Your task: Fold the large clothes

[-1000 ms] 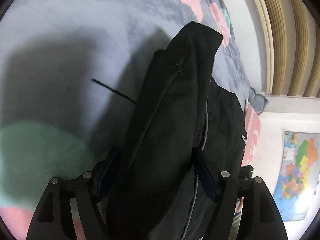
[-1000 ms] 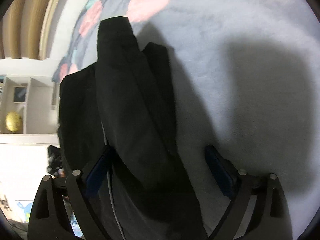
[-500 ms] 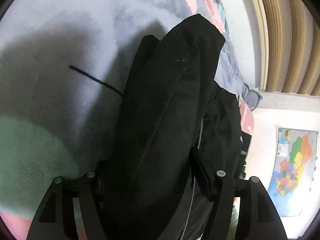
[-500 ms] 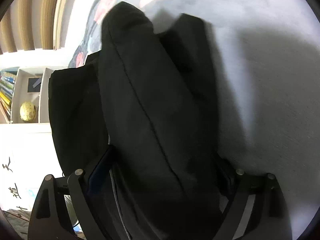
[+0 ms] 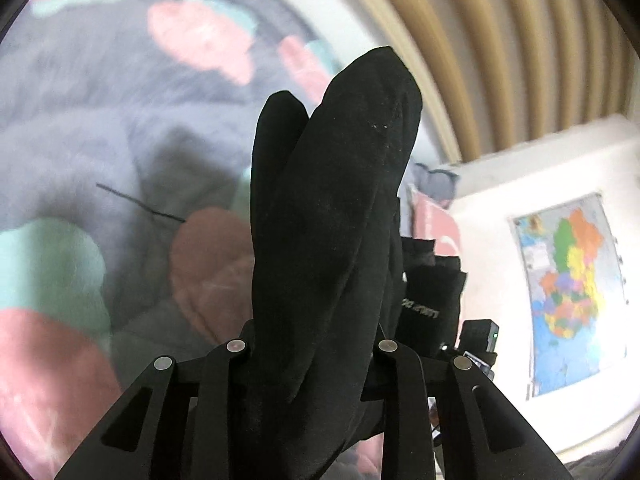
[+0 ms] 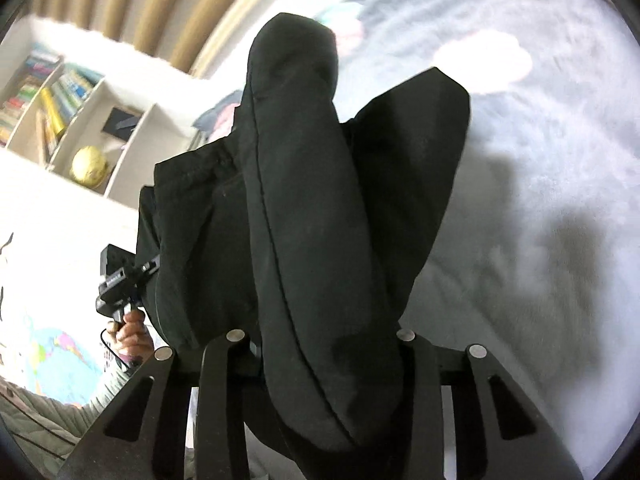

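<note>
A large black garment (image 5: 332,216) hangs bunched between both grippers, lifted off the bed. My left gripper (image 5: 308,344) is shut on one bunched end of it; the cloth hides the fingertips. My right gripper (image 6: 320,336) is shut on the other end of the garment (image 6: 304,208), which folds over the jaws. In the right wrist view the left gripper (image 6: 120,280) and the hand holding it show at the left, behind the hanging cloth.
The bed's grey fleece blanket (image 5: 100,140) with pink and green patches lies below; it also shows in the right wrist view (image 6: 540,184). A thin black thread (image 5: 140,204) lies on it. A wall map (image 5: 568,292), ribbed headboard (image 5: 500,48) and bookshelf (image 6: 60,112) stand beyond.
Both grippers closed onto the garment and lifted it up off the blanket; the views tilted up toward the headboard and walls.
</note>
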Demonstrator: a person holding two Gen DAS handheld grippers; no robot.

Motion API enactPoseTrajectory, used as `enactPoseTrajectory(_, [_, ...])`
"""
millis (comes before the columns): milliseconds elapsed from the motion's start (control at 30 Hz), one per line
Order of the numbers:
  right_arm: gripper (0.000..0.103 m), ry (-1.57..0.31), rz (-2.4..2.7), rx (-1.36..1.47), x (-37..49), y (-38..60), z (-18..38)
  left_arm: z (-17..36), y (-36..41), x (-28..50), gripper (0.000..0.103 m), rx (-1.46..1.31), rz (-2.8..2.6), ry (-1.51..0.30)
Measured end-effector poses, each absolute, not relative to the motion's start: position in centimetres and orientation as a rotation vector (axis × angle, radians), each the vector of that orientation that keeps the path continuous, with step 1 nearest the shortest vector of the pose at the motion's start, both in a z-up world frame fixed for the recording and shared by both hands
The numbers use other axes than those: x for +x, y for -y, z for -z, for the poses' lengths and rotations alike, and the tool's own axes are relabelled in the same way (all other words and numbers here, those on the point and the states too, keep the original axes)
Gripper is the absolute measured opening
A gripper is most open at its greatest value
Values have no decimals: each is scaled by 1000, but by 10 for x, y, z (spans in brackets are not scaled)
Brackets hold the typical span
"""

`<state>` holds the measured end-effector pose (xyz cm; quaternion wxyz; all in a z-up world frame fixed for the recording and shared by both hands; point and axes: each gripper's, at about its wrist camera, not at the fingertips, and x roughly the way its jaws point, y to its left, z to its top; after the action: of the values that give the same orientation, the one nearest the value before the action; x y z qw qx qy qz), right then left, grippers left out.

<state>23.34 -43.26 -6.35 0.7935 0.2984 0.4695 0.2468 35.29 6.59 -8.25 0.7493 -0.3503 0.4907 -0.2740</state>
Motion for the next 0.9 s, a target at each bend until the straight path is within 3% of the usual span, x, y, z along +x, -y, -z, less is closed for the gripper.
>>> enactPoseTrajectory(200, [39,-962,-533,615,208,420,37,25,-86,293,29,-731,641,-993])
enactPoseTrajectory(400, [39,-1006,-489,600,179,428,40,24,-95,252,29,-721,653,-1021])
enactPoseTrajectory(767, [39,-1110,-387,606,152,414,135,136,-102,214,29,-737,636,-1150])
enactPoseTrajectory(900, [39,-1041,-353,647,147,428,161,178,-121,204,31,-723,581,-1124])
